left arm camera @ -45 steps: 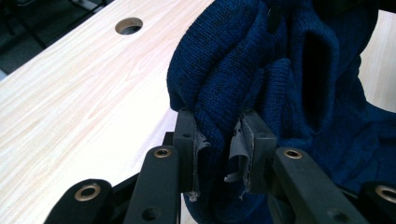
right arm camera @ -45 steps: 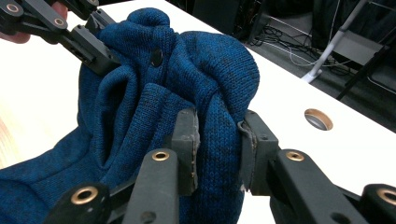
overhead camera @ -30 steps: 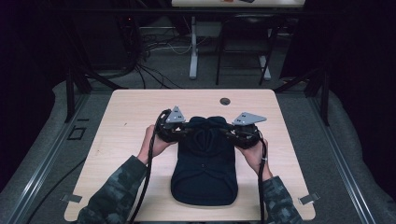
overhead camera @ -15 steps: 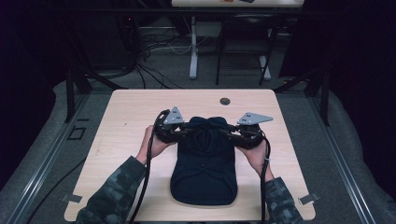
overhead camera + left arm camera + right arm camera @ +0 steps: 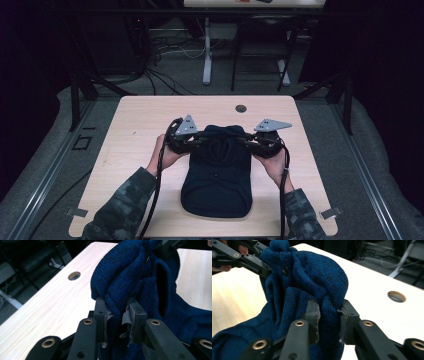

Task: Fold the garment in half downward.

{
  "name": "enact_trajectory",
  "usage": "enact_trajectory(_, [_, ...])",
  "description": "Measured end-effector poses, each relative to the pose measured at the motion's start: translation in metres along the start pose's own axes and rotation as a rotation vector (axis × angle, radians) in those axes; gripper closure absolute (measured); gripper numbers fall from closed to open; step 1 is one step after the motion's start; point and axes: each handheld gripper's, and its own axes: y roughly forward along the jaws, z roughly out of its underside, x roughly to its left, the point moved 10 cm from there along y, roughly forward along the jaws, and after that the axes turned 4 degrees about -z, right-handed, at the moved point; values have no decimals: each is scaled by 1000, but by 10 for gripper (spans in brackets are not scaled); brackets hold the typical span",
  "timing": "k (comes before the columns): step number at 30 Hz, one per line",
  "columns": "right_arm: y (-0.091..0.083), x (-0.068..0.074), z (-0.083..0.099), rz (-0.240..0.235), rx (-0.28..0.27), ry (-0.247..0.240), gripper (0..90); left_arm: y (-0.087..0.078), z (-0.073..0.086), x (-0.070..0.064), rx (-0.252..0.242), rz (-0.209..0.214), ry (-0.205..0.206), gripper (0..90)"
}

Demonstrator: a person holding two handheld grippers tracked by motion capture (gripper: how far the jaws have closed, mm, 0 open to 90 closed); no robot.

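A dark blue knitted garment (image 5: 216,180) lies along the middle of the light wooden table (image 5: 140,115), its far end lifted and bunched. My left gripper (image 5: 199,141) is shut on the left side of that bunched end, and the knit (image 5: 117,292) is pinched between its jaws (image 5: 117,318). My right gripper (image 5: 244,142) is shut on the right side, with a fold of the knit (image 5: 312,277) squeezed between its jaws (image 5: 329,320). The other hand's gripper (image 5: 239,257) holds the cloth farther off in the right gripper view.
A round cable hole (image 5: 241,108) sits in the table near its far edge, beyond the garment. Bare wood lies to both sides of the garment. Table legs and cables (image 5: 170,47) stand on the floor behind.
Both grippers have drawn slightly toward the person with the garment's far end, and the bunched top has risen a little. Both grips are unchanged.
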Motion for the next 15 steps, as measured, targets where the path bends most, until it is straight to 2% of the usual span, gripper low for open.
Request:
enact_trajectory(2, [0,1,-1,8,-11,-5,749,-1,2,0,9,15,-14,714])
enact_trajectory(5, [1,4,-1,27,-27,-42,757,0,7,-3,31,53,-21,666])
enact_trajectory(6, [1,6,-2,33,-38,-67,761,0,8,-5,40,75,-22,591])
enact_trajectory(7, [1,6,-2,33,-38,-67,761,1,10,-7,46,84,-21,591])
enact_trajectory(10, [1,9,-4,36,-59,-100,765,5,14,-10,81,72,-1,538])
enact_trajectory(11, [1,11,-4,33,-58,-120,766,5,15,-10,89,64,8,546])
enact_trajectory(12, [1,13,-3,35,-51,-144,765,7,16,-11,85,39,20,643])
enact_trajectory(15, [0,13,-2,36,-45,-162,763,7,16,-10,68,24,16,686])
